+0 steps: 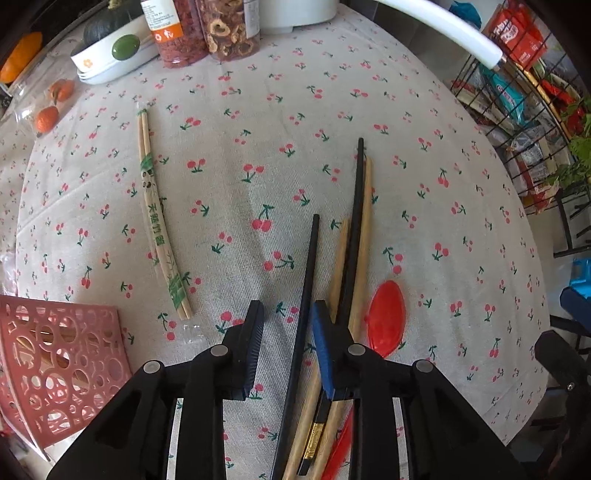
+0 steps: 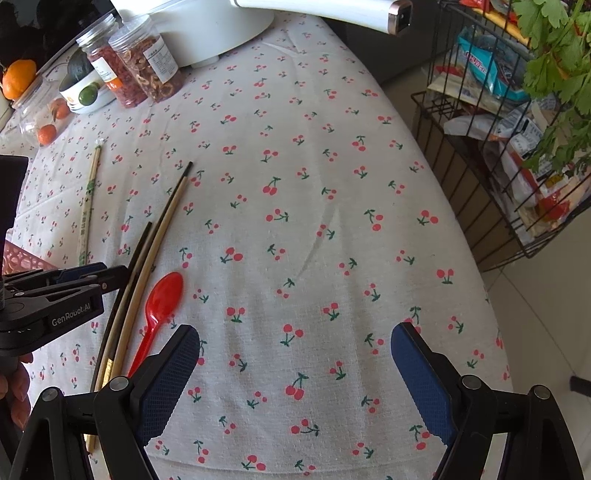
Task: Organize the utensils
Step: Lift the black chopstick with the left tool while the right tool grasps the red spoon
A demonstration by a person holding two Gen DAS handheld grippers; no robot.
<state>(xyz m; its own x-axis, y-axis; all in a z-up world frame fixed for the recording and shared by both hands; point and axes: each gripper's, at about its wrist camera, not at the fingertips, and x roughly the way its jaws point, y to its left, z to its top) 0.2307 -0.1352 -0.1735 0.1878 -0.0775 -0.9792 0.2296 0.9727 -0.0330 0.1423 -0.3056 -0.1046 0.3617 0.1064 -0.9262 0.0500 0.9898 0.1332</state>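
Your left hand-held gripper hangs low over the cherry-print tabletop with its jaws apart; one black chopstick runs up through the gap between them, and nothing is clamped. Just right of that stick, a loose bundle of black and bamboo chopsticks lies lengthwise, passing under the blue-padded finger. A red plastic spoon rests on the cloth just beside the bundle, on its right, bowl pointing away from you.

Well to the left, a wrapped pair of disposable chopsticks lies alone in its green-printed sleeve. A pink perforated basket sits at the near left corner, with a few wooden sticks visible through its holes.

Your right hand-held gripper hovers over bare cloth with its jaws spread wide, holding nothing. From its camera, the spoon and chopsticks lie off to its left, beside the other gripper.

Jars of dried fruit stand at the far edge.
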